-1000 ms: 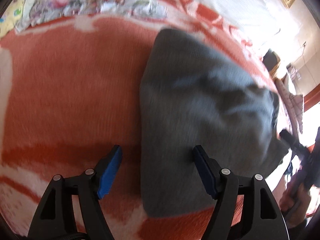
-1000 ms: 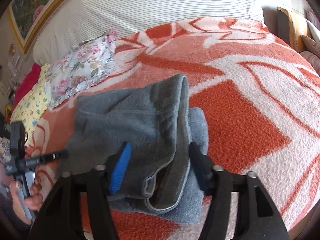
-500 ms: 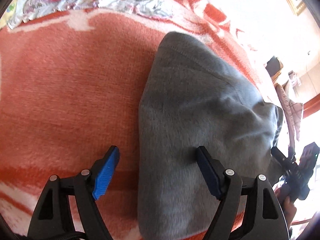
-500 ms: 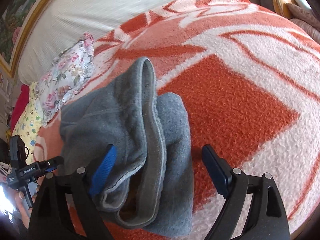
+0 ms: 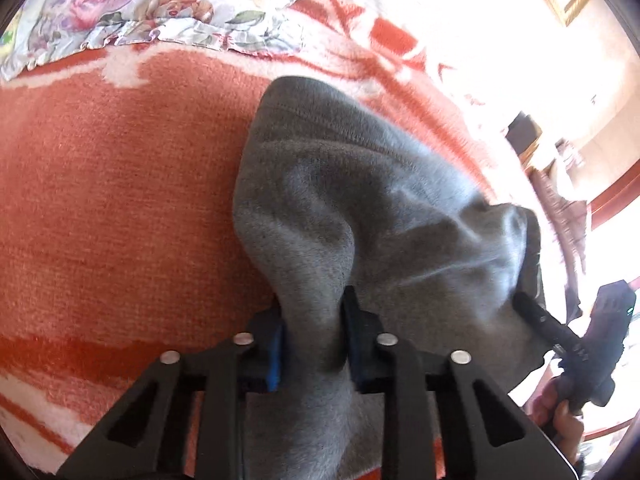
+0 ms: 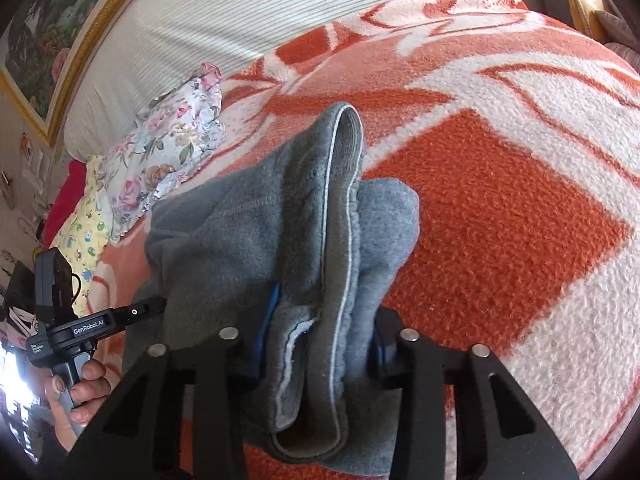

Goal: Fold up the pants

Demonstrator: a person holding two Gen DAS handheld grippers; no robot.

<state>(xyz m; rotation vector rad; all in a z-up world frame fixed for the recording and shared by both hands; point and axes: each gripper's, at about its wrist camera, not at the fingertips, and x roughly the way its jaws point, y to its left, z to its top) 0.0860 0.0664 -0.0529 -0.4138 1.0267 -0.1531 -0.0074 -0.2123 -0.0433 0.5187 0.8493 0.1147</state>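
Observation:
Grey fleece pants (image 5: 360,216), folded into a thick bundle, lie on the orange and white blanket (image 5: 120,208). My left gripper (image 5: 312,332) is shut on the bundle's near folded edge, with the cloth bunched between the blue pads. My right gripper (image 6: 320,336) is shut on the waistband end of the pants (image 6: 280,220), with several layers pinched between its fingers. Each gripper shows in the other's view: the right one at the far right (image 5: 560,344), the left one at the far left (image 6: 100,324).
A floral pillow (image 6: 172,152) and a yellow patterned cloth (image 6: 84,232) lie at the head of the bed near the striped headboard (image 6: 280,20). The blanket (image 6: 520,200) stretches out to the right. Furniture stands past the bed's edge (image 5: 560,168).
Both grippers were open over the pants a second ago. Both have since closed on the cloth, and the fabric now bunches up between the jaws.

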